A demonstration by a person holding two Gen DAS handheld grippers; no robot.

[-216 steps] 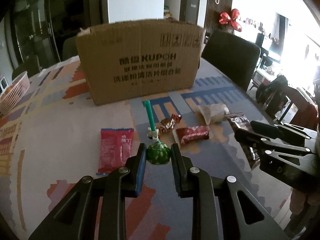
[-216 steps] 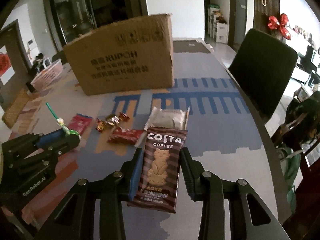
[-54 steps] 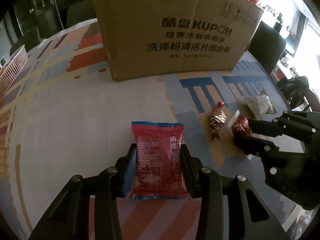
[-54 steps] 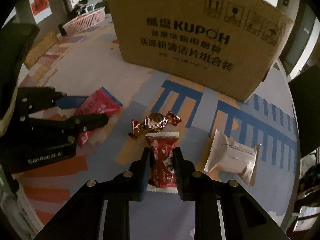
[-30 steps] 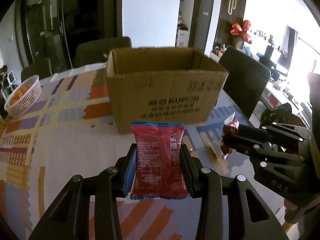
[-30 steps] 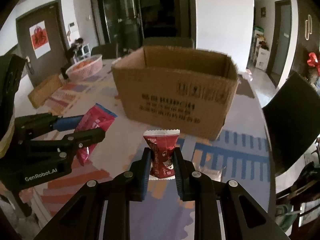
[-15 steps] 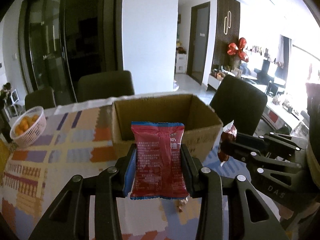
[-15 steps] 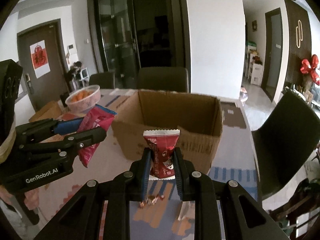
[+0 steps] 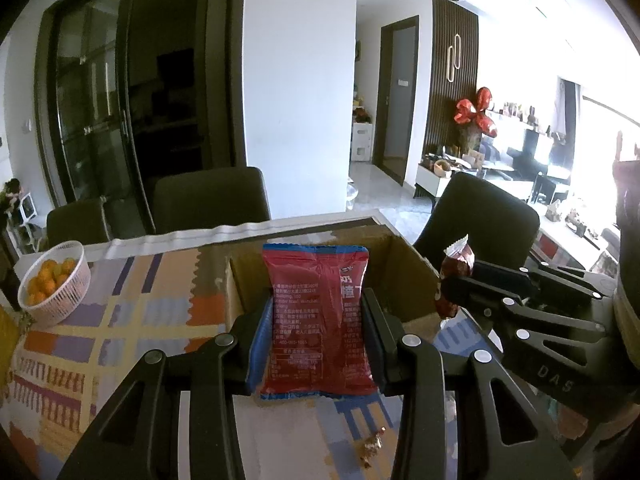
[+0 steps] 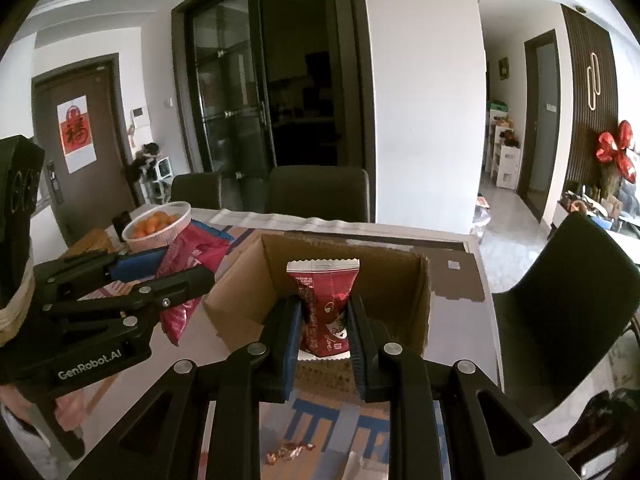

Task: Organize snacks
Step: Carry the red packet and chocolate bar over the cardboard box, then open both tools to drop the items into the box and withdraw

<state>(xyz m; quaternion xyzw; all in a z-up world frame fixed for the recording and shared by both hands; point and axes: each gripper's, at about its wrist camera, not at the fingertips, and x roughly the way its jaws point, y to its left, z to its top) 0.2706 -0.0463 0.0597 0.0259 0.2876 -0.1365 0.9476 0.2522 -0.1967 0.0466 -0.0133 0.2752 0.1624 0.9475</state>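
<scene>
Snacks are up in the air at the open cardboard box (image 10: pixel 348 280), one in each tool. Furthest left on the patterned table (image 9: pixel 132 320) stands a basket of oranges (image 9: pixel 54 280), well apart from the work. Next comes the left gripper (image 9: pixel 316 320), its jaws clamped on the sides of a flat red packet (image 9: pixel 318 312) held upright in front of the box opening. To its right the right gripper (image 10: pixel 322 324) pinches a narrower dark red wrapped snack (image 10: pixel 324 304), also upright, at the near wall of the box. A foil-wrapped candy (image 10: pixel 290 451) lies on the table below, not yet collected.

The step in hand looks like dropping both snacks into the box. It would go best if each tool travels forward past the near cardboard wall until its snack hangs fully over the cavity, then opens. Letting go too early would risk a packet catching on the rim and sliding back to the table.
</scene>
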